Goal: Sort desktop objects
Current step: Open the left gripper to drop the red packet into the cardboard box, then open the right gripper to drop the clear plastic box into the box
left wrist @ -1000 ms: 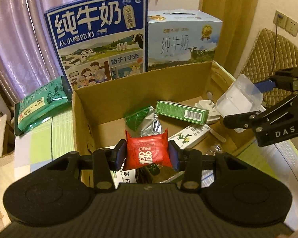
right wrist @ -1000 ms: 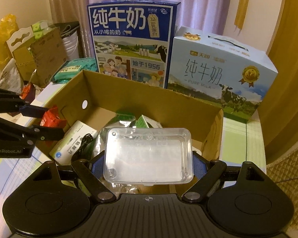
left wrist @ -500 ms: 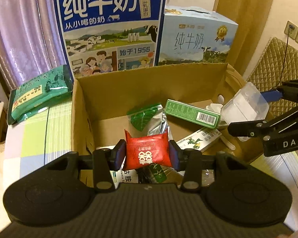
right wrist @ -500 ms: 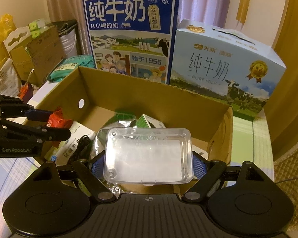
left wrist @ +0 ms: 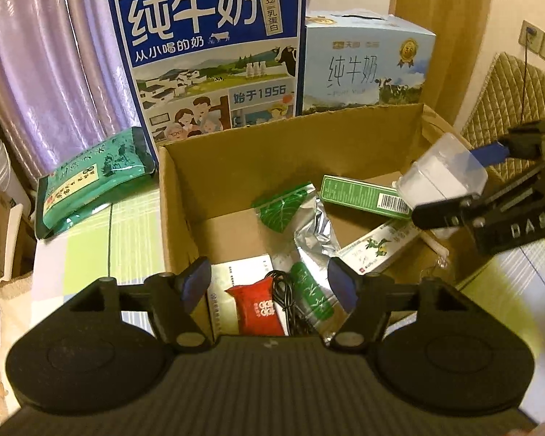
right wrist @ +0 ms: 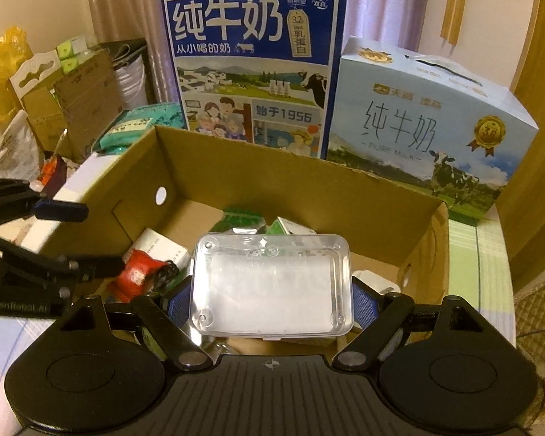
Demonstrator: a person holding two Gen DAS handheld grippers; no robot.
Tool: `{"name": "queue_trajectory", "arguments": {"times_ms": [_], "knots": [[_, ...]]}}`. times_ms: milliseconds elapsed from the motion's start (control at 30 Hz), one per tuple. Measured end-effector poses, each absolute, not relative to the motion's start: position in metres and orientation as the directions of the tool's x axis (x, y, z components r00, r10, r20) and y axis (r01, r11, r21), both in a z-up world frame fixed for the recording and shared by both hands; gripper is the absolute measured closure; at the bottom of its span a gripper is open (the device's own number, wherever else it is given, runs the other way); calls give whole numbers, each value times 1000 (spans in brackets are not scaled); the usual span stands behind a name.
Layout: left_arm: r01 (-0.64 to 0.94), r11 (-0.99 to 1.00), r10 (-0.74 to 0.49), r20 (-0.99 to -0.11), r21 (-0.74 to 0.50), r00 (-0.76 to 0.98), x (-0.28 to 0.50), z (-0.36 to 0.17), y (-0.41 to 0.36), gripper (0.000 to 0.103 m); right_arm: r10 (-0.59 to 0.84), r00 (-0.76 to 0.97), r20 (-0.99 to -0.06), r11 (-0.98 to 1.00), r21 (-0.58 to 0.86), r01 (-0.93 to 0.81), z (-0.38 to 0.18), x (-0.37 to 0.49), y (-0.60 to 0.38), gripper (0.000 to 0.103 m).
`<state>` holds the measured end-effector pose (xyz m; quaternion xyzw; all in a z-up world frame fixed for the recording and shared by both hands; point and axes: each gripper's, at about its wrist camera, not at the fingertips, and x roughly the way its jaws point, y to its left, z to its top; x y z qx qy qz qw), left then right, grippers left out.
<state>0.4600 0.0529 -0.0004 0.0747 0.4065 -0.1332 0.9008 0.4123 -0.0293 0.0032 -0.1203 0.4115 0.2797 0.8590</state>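
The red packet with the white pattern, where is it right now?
The red packet lies inside the cardboard box, near its front left corner, on a white booklet beside a black cable, below the left gripper's open jaws.

Warm, dim indoor light tints both views yellowish; soft sheen streaks the purple curtain [left wrist: 36, 54] and glare whitens the clear plastic box [right wrist: 272, 290]. Fisheye bending curves the edges, corners go black, and fine detail looks grainy, slightly soft

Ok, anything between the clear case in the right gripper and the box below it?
Nothing visible. The clear case, clamped in the right gripper, hangs over the open cardboard box, with only loose items underneath.
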Motion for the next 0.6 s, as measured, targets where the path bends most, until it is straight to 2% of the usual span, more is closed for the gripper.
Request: {"name": "queue_trajectory", "arguments": {"times_ms": [133,300,600], "knots": [[303,953,-184,-745,26,641,455,1,57,33,401,514,-758,810,31,-586,6,414,-23,19],[308,951,-182,-735,39,654,448,0,57,22,424,545,-723,827,65,-558,11,413,-29,15],[312,948,-175,-726,57,665,436,2,53,13,375,550,-746,852,44,-521,8,409,-46,13]]}}
